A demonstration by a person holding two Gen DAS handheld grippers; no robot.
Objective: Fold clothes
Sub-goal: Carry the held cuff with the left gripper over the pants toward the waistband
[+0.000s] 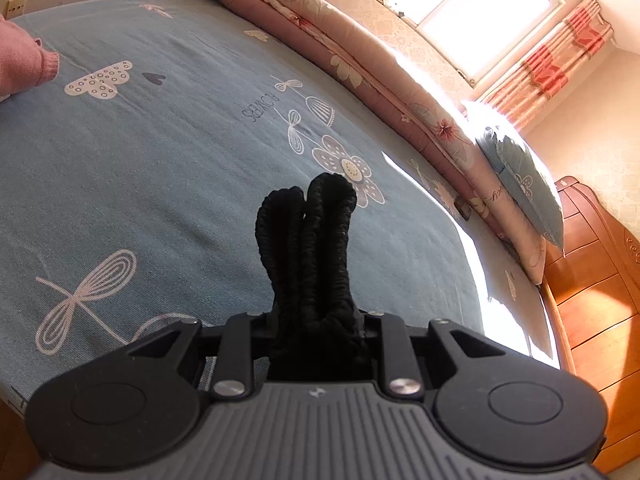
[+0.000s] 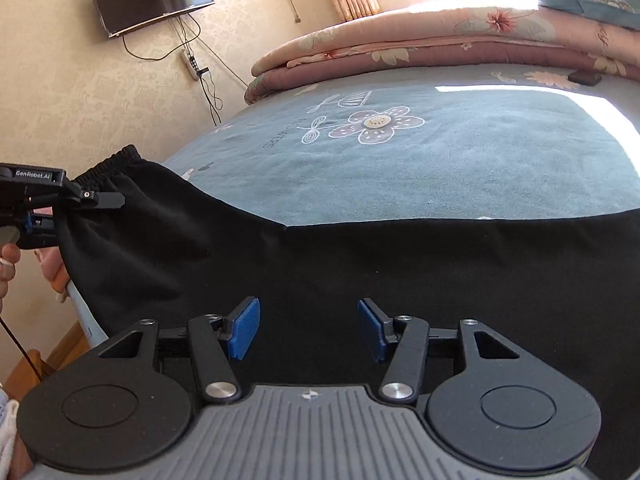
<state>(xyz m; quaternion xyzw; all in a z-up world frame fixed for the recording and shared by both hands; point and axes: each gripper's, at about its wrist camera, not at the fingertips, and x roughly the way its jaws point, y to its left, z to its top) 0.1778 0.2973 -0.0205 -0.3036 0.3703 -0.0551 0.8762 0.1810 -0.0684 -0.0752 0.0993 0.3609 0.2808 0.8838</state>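
the black trousers (image 2: 360, 264) are soft knit cloth, limp and light by the look of them: they sag in a long curve between the lifted end and the part that lies across the near edge of the bed (image 2: 440, 168). they will not hold a shape on their own, so each fold probably needs 2 holds and a flat lay to stay straight. the elastic waistband (image 2: 108, 164) is gathered and ribbed, thicker than the rest, and looks the surest place to grip; the thin leg cloth seems likelier to slip or bunch.

the left claw (image 2: 110, 199) is pinching that waistband end, raised off the bed at the left of the right wrist view. in its own view the bunched black band (image 1: 312, 248) sticks up out of the nearly closed jaws, which hides the pads. a hand (image 2: 8, 260) works its handle.

the right claw (image 2: 308, 330) is spread, its blue pads (image 2: 244, 330) apart with nothing between them, hovering just over the dark cloth without a visible grip. a sensible hold for it would be the upper edge of the trousers further along toward the legs, so the garment can be stretched taut before laying it down.

further out, the bed has a blue flowered sheet, a folded floral quilt (image 2: 420, 46) along its far side, a pillow (image 1: 520, 184), and a pink garment (image 1: 24, 60) at the far corner.
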